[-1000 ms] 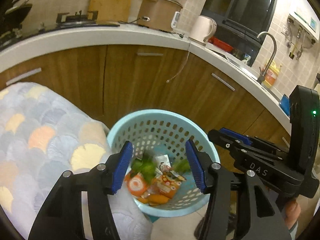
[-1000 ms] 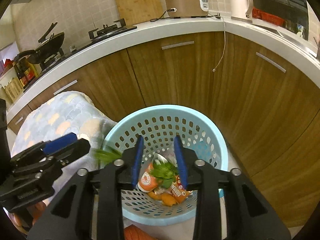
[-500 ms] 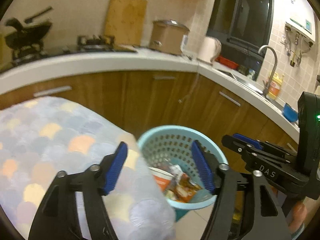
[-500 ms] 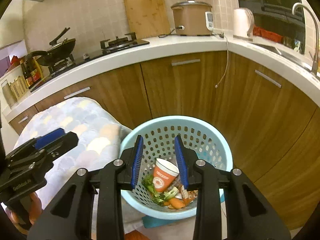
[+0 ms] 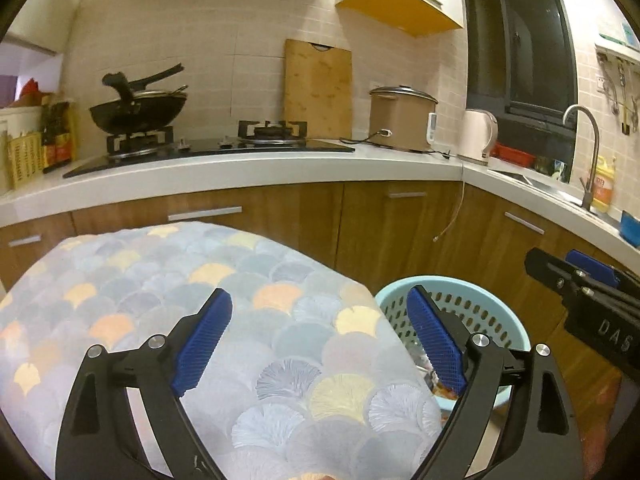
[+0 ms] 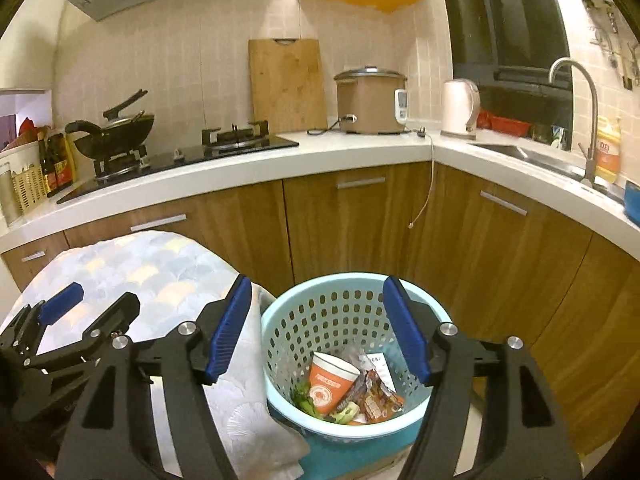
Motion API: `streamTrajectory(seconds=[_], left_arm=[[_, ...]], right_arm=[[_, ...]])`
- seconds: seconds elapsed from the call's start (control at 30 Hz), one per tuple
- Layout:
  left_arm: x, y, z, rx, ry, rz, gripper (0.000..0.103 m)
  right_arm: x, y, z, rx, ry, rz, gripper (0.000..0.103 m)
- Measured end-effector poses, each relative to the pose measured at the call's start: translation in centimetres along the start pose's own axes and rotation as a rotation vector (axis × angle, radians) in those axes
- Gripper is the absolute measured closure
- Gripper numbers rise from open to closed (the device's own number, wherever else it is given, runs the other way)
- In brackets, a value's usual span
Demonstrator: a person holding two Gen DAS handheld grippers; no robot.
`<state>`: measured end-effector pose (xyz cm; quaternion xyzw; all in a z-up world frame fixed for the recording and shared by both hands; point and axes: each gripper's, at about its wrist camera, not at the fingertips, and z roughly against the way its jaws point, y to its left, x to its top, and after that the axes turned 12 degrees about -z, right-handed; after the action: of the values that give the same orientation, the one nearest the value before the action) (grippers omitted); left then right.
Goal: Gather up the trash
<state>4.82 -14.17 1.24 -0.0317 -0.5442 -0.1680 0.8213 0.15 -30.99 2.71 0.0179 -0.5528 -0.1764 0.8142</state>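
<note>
Nearest the cameras, both tools stand with jaws spread wide and nothing between them: the left tool (image 5: 320, 344) hangs over the scallop-patterned cloth (image 5: 168, 280) covering the desk, the right tool (image 6: 318, 328) over the light blue perforated basket (image 6: 280, 320). The basket stands on the floor just right of the cloth's hanging edge. Inside lie an orange paper cup (image 6: 330, 380), crumpled snack wrappers (image 6: 372, 394) and green vegetable scraps (image 6: 308, 398); what lies beneath them is hidden. In the left wrist view the cloth and the tool's right finger cover most of the basket (image 5: 480, 304). Farther off, wooden cabinets (image 6: 348, 220) carry a white counter (image 6: 320, 152) with a wok (image 6: 116, 128), cutting board (image 6: 286, 84), rice cooker (image 6: 370, 100) and kettle (image 6: 460, 106).
</note>
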Motion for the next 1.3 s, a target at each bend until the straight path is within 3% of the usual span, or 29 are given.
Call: streamTrajectory(seconds=[0.2, 0.33, 1.3], left_arm=[[0.0, -0.2, 0.2, -0.007, -0.005, -0.002, 0.014], [0.0, -0.3, 0.1, 0.000, -0.004, -0.010, 0.009], [-0.4, 0.9, -0.3, -0.003, 0.020, 0.024, 0.008]], right_arm=[[0.2, 0.3, 0.9, -0.046, -0.051, 0.011, 0.039], [0.7, -0.1, 0.9, -0.027, -0.042, -0.013, 0.038], [0.5, -0.3, 1.5, -0.067, -0.075, 0.004, 0.037]])
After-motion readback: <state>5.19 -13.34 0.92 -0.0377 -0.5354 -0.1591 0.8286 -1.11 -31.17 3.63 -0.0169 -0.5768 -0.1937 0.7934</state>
